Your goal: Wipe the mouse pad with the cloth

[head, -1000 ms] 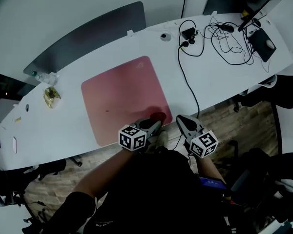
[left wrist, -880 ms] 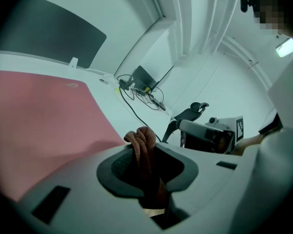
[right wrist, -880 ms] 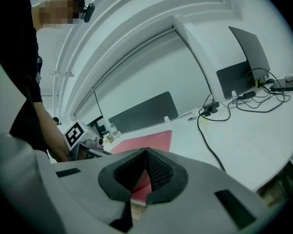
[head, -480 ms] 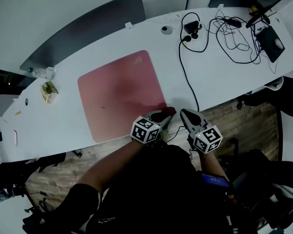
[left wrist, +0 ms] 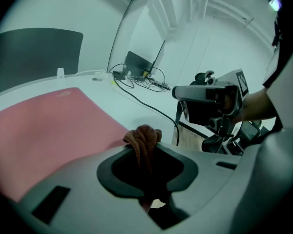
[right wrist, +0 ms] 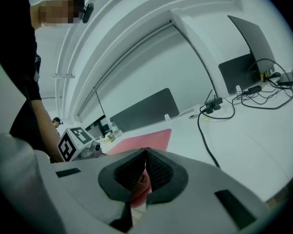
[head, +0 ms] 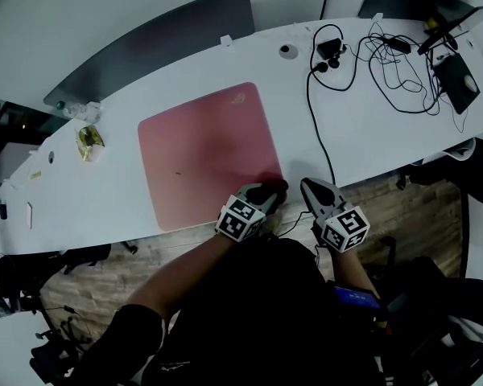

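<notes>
The pink-red mouse pad [head: 203,153] lies flat on the white table [head: 370,127]. In the left gripper view the mouse pad [left wrist: 44,126] fills the left side. My left gripper [head: 267,192] is shut on a bunched dark red cloth [head: 270,188] at the pad's near right corner. The cloth [left wrist: 143,139] sticks up between the jaws. My right gripper [head: 312,190] hovers just right of it over the table's near edge, off the pad. In its own view the right gripper [right wrist: 145,156] has its jaws pressed together with nothing seen held.
A black cable [head: 318,127] runs from a tangle of wires and adapters [head: 386,63] at the back right toward the near edge. A dark partition panel [head: 153,43] stands behind the pad. A bottle and a wrapper [head: 88,139] lie at far left. Wooden floor [head: 386,191] shows below.
The left gripper with the cloth has slid a little rightward along the pad's near edge to its corner. The right gripper stayed beside it, shut.
</notes>
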{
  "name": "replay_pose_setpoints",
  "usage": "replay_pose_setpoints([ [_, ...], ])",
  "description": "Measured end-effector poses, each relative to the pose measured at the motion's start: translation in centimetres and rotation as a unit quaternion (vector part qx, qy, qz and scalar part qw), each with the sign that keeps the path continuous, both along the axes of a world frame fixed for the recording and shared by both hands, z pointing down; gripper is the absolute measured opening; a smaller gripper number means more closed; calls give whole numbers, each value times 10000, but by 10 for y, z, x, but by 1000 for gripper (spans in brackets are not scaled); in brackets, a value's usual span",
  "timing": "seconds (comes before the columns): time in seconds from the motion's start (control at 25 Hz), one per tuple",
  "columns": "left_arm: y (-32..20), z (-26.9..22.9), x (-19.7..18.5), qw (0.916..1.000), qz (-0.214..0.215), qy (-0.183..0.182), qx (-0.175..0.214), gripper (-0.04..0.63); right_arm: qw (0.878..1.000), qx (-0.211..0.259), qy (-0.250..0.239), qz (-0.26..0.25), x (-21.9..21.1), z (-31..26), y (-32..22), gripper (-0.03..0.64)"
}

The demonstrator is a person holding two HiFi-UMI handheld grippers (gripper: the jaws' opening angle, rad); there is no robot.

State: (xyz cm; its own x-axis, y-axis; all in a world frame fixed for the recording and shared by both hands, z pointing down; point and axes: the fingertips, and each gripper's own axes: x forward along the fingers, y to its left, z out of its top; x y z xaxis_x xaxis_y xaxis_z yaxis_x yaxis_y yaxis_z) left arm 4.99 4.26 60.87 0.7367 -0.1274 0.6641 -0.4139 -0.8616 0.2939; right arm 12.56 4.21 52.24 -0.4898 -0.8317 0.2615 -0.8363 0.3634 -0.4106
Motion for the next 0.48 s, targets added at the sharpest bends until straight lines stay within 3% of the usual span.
replay_pose_setpoints([
  [0.32,-6,-7,-25,9993,-142,-76,332,84,9997,69,-8,-250,-15,-2,-4,26],
  [0.48,-7,0,-54,9982,-143,-359,466,86,9992,104,1,-393,-23,-5,-7,26],
])
